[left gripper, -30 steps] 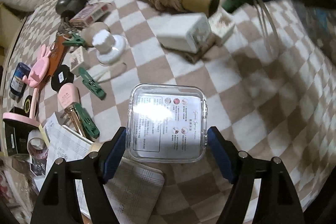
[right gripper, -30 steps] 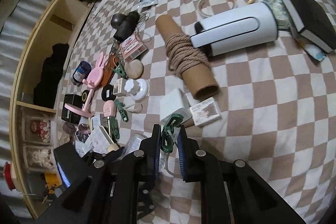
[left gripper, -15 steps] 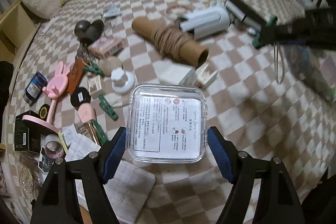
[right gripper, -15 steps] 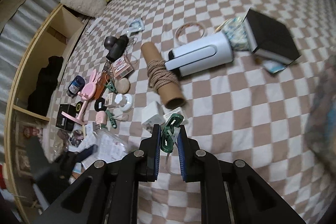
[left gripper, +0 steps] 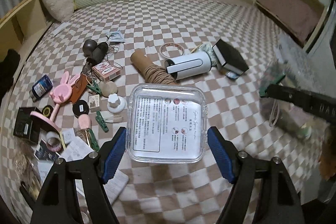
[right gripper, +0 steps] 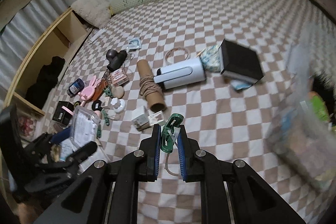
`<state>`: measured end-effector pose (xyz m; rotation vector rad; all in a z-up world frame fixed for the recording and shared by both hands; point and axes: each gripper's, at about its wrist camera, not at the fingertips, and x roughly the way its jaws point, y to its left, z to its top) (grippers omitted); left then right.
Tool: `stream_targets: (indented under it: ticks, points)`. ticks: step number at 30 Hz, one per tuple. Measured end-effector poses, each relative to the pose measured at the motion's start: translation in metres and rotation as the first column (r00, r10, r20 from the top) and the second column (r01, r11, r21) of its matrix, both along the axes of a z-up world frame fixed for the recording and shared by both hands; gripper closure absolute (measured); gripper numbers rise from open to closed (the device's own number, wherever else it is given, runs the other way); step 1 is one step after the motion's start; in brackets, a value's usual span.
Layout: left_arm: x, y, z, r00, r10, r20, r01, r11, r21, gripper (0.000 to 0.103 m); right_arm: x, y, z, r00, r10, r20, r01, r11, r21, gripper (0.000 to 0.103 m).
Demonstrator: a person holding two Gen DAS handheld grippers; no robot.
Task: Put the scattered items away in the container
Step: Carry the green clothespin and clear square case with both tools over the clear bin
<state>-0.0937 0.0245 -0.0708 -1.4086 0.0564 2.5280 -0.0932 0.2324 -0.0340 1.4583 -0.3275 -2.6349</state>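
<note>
My left gripper [left gripper: 167,141] is shut on a clear plastic box [left gripper: 167,123] with a printed label and holds it above the checkered bed. My right gripper [right gripper: 169,140] is shut on a green clip [right gripper: 171,132] with a pale cord hanging from it. In the left wrist view the right gripper [left gripper: 264,91] reaches in from the right, its tip over a blurred clear container [left gripper: 294,85]. That container [right gripper: 302,140] shows blurred at the right of the right wrist view. The left gripper with the box [right gripper: 83,129] is at lower left there.
Scattered on the bed: a cardboard tube wound with rope [left gripper: 153,72], a white cylinder device [left gripper: 189,67], a black box [left gripper: 230,58], a tape ring [left gripper: 172,49], a pink rabbit stand [left gripper: 61,91], green pegs [left gripper: 101,121], a card pack [left gripper: 106,72], papers [left gripper: 77,146]. A wooden shelf [right gripper: 42,60] runs along the left.
Both grippers have risen and tilted up, so more of the bed and wall shows. The right gripper with the clip has swung right, toward the blurred container. Both grips are unchanged.
</note>
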Motion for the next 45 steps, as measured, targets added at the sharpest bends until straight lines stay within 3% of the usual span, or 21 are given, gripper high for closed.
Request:
stream_targets:
  ticks: [9, 12, 19, 30, 45]
  points:
    - [0.014, 0.025, 0.038, 0.997, 0.048, -0.068, -0.046, 0.999, 0.023, 0.026, 0.029, 0.010, 0.029, 0.994, 0.001, -0.108, 0.011, 0.994, 0.108, 0.087]
    - [0.016, 0.038, 0.047, 0.996, 0.043, -0.084, -0.041, 0.999, 0.023, 0.026, 0.036, 0.018, 0.037, 0.989, -0.014, -0.148, 0.041, 0.983, 0.180, 0.087]
    - [0.007, 0.069, 0.057, 0.992, 0.005, -0.126, -0.003, 1.000, 0.015, 0.026, 0.048, 0.051, 0.052, 0.976, -0.072, -0.206, 0.118, 0.968, 0.222, 0.087]
    - [-0.002, 0.134, 0.066, 0.983, -0.087, -0.160, 0.094, 0.995, 0.034, 0.026, 0.067, 0.126, 0.068, 0.939, -0.232, -0.255, 0.281, 0.943, 0.176, 0.087]
    - [-0.002, 0.220, 0.083, 0.946, -0.240, -0.216, 0.256, 0.965, 0.052, 0.026, 0.102, 0.221, 0.074, 0.872, -0.404, -0.275, 0.445, 0.889, 0.104, 0.087]
